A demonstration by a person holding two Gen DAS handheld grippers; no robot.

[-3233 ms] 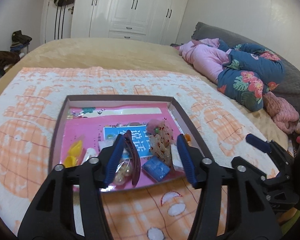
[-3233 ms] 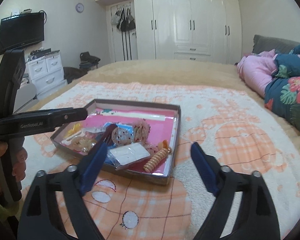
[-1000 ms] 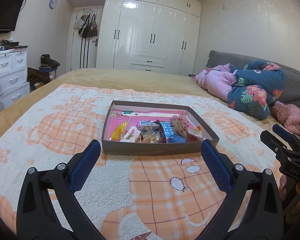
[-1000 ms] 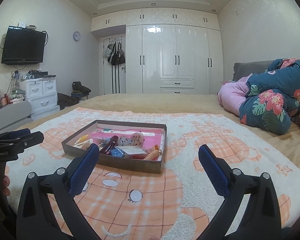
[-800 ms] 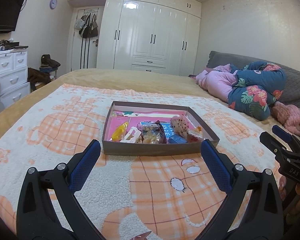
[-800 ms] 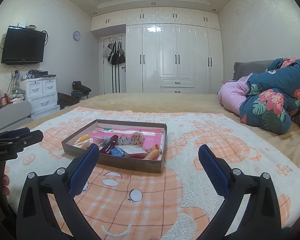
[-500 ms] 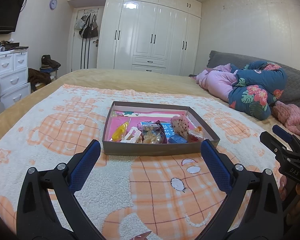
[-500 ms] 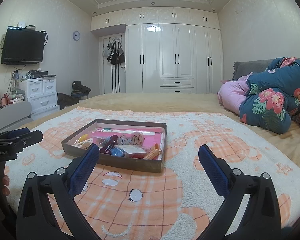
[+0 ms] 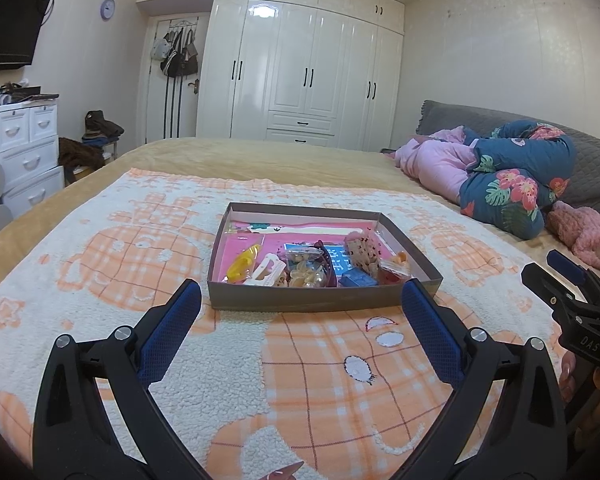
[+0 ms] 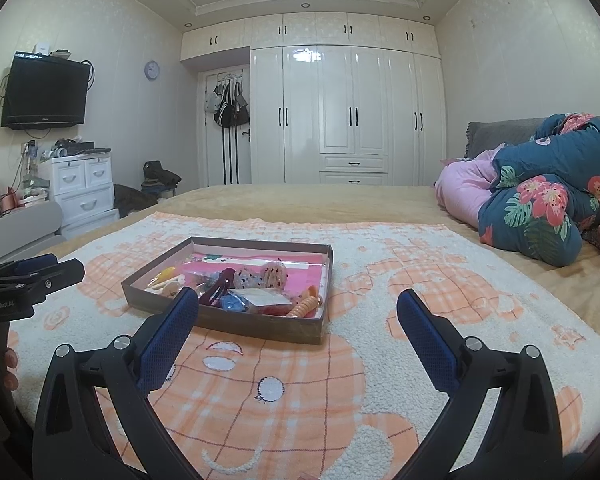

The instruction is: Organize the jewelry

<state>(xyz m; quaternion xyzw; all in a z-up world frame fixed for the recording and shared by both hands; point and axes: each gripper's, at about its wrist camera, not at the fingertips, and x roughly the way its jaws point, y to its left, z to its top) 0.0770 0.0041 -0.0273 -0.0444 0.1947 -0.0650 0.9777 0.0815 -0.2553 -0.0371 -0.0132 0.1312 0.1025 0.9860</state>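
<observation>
A shallow brown box [image 9: 324, 301] with a pink lining sits on the orange-and-white blanket [image 9: 228, 364]. It holds several small pieces: a yellow clip [image 9: 242, 264], a white comb clip [image 9: 269, 271], a dark red hair clip [image 9: 327, 264], a blue packet [image 9: 357, 280]. In the right wrist view the box [image 10: 260, 326] shows an orange spiral hair tie [image 10: 305, 306]. My left gripper [image 9: 300, 304] is open and empty, held back from the box's near wall. My right gripper [image 10: 298, 314] is open and empty, right of the box's near corner.
A folded floral quilt [image 9: 512, 184] and pink bedding [image 9: 440, 164] lie at the bed's right side. White wardrobes [image 10: 352, 120] fill the far wall. A white drawer unit [image 10: 82, 188] and a wall TV [image 10: 44, 92] are at the left.
Over three seconds both grippers pulled back from over the box and opened wider. In the last second nothing has visibly moved.
</observation>
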